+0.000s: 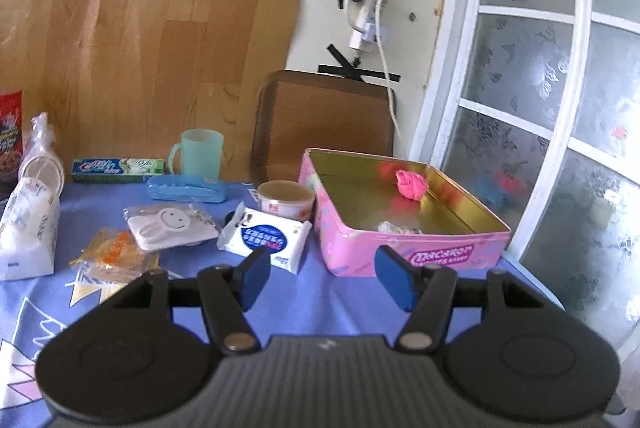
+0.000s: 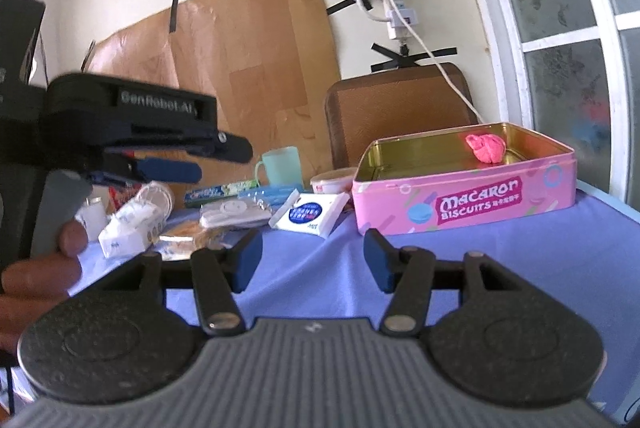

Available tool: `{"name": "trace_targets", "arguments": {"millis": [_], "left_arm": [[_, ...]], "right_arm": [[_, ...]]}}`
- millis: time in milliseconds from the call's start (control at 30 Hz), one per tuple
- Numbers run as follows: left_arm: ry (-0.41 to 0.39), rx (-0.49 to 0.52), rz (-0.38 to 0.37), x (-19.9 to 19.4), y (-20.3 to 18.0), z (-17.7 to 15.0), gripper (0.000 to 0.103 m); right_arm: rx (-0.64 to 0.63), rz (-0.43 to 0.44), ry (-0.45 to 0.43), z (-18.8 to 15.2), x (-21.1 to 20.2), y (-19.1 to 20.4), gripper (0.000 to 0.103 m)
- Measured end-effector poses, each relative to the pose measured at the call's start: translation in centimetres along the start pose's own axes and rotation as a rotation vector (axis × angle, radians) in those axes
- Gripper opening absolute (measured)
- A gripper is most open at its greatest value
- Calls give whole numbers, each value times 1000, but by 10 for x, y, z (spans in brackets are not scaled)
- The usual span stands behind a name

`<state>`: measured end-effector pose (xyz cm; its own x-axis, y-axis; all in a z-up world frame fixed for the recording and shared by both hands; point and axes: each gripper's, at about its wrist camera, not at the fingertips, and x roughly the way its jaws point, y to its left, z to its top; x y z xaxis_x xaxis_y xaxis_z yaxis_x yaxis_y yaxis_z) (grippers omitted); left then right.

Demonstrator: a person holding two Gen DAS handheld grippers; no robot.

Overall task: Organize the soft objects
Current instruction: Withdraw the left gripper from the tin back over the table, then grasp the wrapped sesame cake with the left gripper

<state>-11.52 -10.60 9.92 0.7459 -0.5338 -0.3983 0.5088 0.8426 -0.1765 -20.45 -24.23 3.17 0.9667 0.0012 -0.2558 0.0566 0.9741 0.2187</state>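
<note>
Lying at the far right side of the table, the pink rectangular metal biscuit tin stood open, with a shiny golden inside. A crumpled pink soft lump rested near its far wall, and a small pale crinkled thing lay against its near wall. The table carried a smooth blue printed cloth. Behind it a wood-pattern board leaned on the cream wall, and a frosted white-framed window stood at the right. A white-and-blue soft tissue pack lay just left of the tin, beside a round small cup. The left gripper and the right gripper both hung with blue pads spread, holding nothing.
</note>
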Motion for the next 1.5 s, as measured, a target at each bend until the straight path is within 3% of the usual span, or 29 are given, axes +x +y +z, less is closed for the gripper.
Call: {"name": "trace_targets", "arguments": {"millis": [167, 367, 533, 700, 800, 900, 933, 967, 1067, 1267, 1400, 1467, 1500], "left_arm": [[14, -57, 24, 3, 38, -25, 59], [47, -145, 135, 6, 114, -45, 59], [35, -245, 208, 5, 179, -47, 59], [9, -287, 212, 3, 217, -54, 59], [19, -314, 219, 8, 232, -63, 60], [26, -403, 168, 9, 243, -66, 60], [20, -407, 173, 8, 244, -66, 60], [20, -411, 172, 8, 245, -66, 60], [24, -422, 161, 9, 246, -67, 60], [32, -407, 90, 7, 243, -64, 64], [61, -393, -69, 11, 223, -55, 67], [97, -336, -107, 19, 203, -49, 67], [117, -311, -120, 24, 193, -46, 67]], "right_arm": [[0, -10, 50, -11, 12, 1, 59], [-67, 42, 131, -13, 47, 20, 59], [-156, 160, 219, -5, 93, 51, 59], [-207, 301, 313, 4, 153, 85, 63], [-109, 359, 383, 14, 195, 92, 65], [62, 407, 460, 20, 233, 87, 64], [107, 420, 490, 20, 245, 85, 53], [138, 427, 523, 18, 256, 84, 27], [208, 470, 572, 14, 262, 75, 19], [101, 530, 543, 13, 181, 35, 16], [-65, 502, 498, 4, 124, 9, 28], [-121, 473, 462, 0, 110, 5, 63], [-133, 468, 433, 0, 107, 3, 71]]}}
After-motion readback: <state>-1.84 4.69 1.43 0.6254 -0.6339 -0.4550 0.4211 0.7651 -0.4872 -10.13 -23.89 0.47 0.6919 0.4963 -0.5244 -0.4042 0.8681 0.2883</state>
